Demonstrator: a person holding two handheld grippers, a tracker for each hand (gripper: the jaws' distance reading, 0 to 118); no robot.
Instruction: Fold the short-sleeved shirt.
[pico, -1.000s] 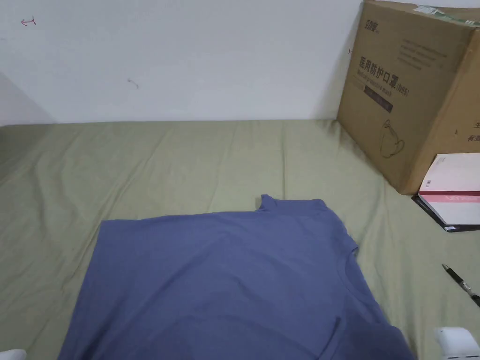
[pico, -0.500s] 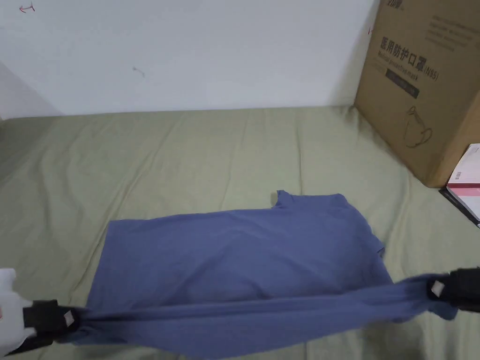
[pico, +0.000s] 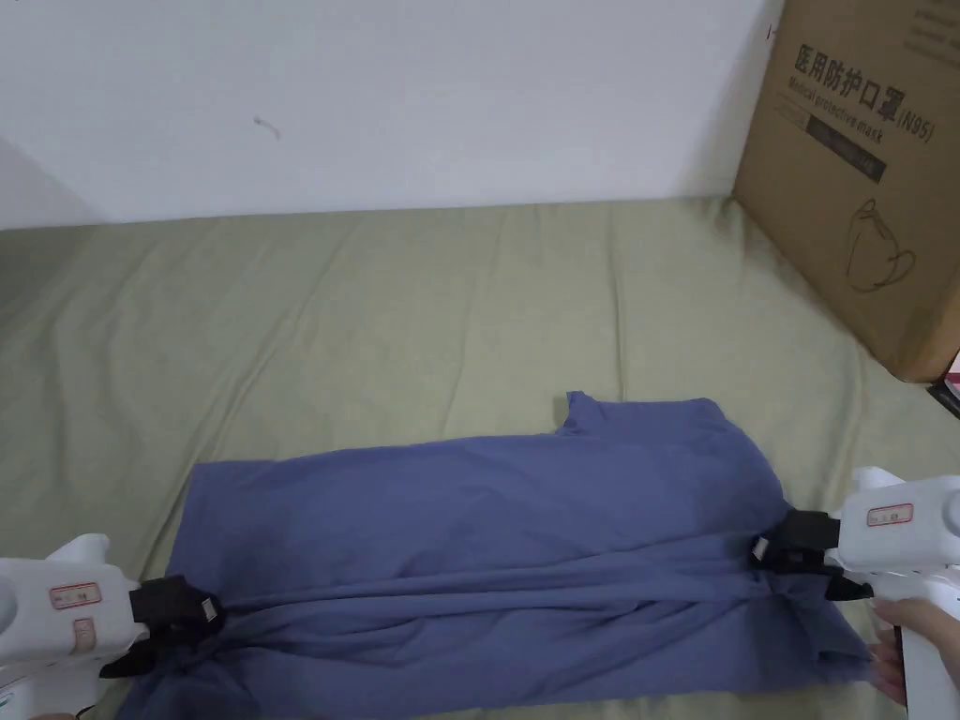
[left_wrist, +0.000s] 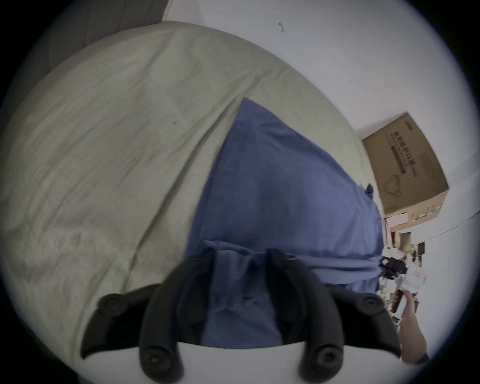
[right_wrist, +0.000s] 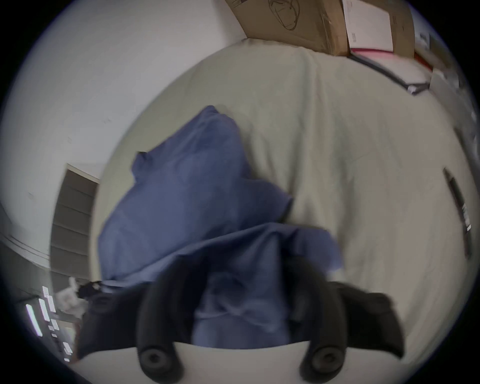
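Blue short-sleeved shirt (pico: 487, 525) lies on the green bed sheet (pico: 375, 309), near edge stretched taut between left tongs (pico: 202, 611) and right tongs (pico: 761, 551), both clamped on bunched cloth; light, limp, likely sags mid-span, so edge grips suit.

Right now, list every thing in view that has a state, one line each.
shirt: blue, partly folded, near edge lifted and stretched taut between the grippers, far part flat on the sheet.
left gripper: shut on the shirt's left end.
right gripper: shut on the shirt's right end.
cardboard box: standing by the wall; lid out of view.
bed sheet: green, spread out, lightly creased.
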